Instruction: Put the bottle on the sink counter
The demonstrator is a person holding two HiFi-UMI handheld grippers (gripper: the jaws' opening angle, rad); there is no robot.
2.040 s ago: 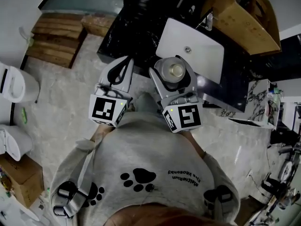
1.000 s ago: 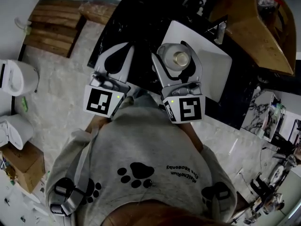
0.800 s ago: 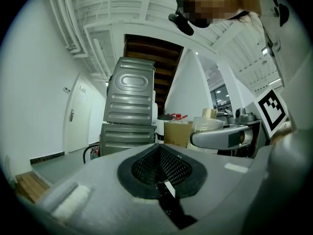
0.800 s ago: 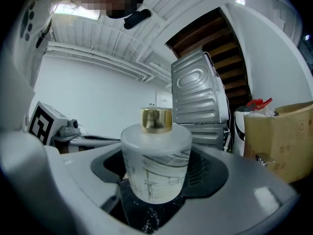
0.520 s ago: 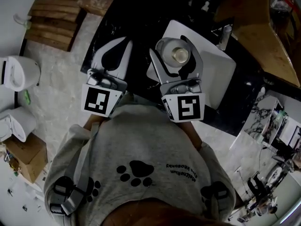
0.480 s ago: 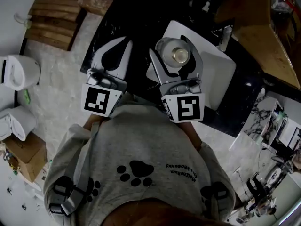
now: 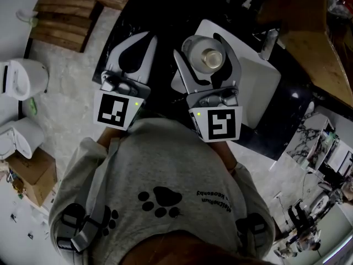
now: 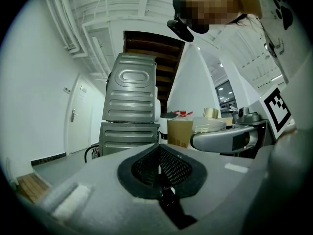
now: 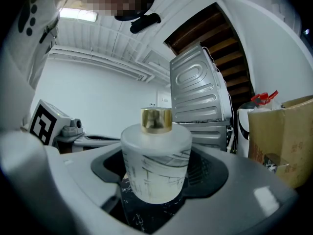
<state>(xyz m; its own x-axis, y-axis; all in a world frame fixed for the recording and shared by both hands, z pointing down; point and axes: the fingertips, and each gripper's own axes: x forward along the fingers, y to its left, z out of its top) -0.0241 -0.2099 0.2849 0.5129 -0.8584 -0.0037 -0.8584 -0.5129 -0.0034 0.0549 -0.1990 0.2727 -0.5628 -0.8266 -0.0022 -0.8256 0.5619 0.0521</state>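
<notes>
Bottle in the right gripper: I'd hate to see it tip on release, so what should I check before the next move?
1. Grip: bottle clamped between the right gripper's jaws: ok.
2. Posture: bottle upright, gold cap on top: ok.
3. Landing spot: black sink counter beneath its base: ok.
4. Contact: base resting on the counter: cannot tell.
5. Clearance: left gripper shut, empty, apart from the bottle: ok.
</notes>
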